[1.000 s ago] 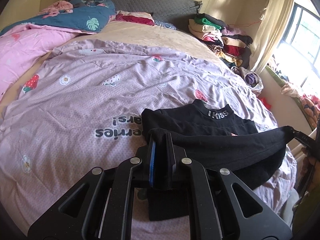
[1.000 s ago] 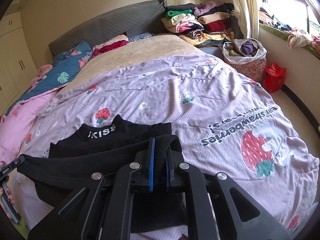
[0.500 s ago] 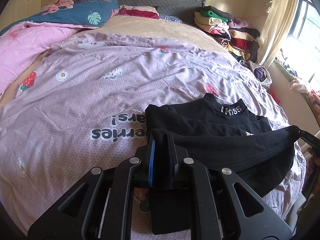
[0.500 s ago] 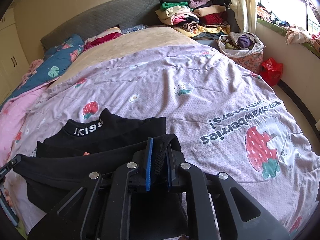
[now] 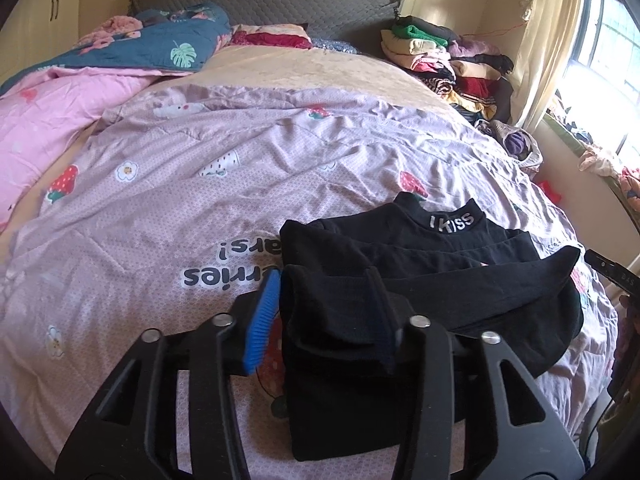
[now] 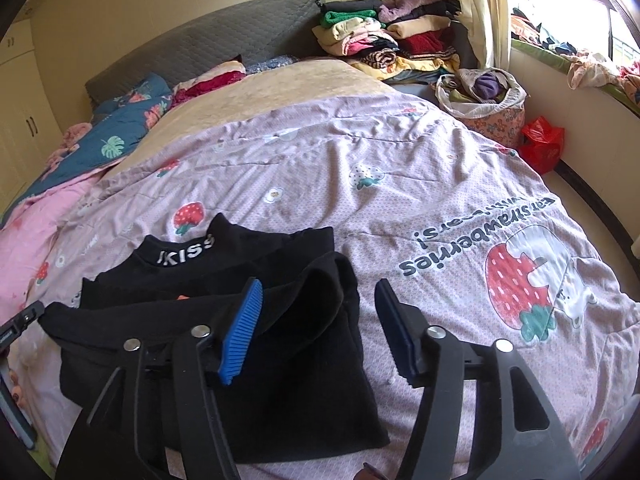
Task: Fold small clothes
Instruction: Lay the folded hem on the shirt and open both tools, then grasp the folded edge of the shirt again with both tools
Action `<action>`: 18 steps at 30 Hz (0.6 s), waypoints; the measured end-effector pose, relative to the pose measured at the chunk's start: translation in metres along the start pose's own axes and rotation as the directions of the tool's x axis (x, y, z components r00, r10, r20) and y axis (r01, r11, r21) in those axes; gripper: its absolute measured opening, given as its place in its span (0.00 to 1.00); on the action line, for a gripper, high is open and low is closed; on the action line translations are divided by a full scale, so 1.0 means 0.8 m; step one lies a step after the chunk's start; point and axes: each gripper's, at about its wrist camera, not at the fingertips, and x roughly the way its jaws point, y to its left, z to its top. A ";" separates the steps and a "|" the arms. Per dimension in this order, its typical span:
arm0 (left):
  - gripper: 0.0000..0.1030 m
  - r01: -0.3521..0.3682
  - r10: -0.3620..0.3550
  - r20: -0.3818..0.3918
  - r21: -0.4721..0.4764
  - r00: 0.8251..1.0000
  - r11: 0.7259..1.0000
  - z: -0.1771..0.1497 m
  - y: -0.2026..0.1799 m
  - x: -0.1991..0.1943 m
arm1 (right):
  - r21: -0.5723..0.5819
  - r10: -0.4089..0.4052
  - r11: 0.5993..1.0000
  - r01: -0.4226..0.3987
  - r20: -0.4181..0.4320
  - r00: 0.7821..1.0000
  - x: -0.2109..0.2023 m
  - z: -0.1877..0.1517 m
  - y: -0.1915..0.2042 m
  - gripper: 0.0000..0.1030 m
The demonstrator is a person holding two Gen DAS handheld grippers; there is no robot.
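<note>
While lying folded near the foot edge of the bed, black top (image 5: 404,280) (image 6: 224,344) with its collar pointing toward the headboard (image 5: 260,8). Left gripper (image 5: 326,320) just spread, fold of cloth loose between the jaws, draped against the right one. Right gripper (image 6: 318,332) likewise just spread wide, hem corner beside its left pad, unpinched. Wide bare stretch of lilac quilt (image 5: 240,168) (image 6: 400,184) beyond and to both sides; clothes pile (image 6: 384,44) far off by the window corner.
</note>
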 end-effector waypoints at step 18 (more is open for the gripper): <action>0.53 0.033 -0.035 0.057 0.043 0.998 0.999 -0.005 -0.014 -0.048 | -0.122 0.097 0.987 -0.101 -0.042 0.994 -0.025 -0.034 0.045 0.60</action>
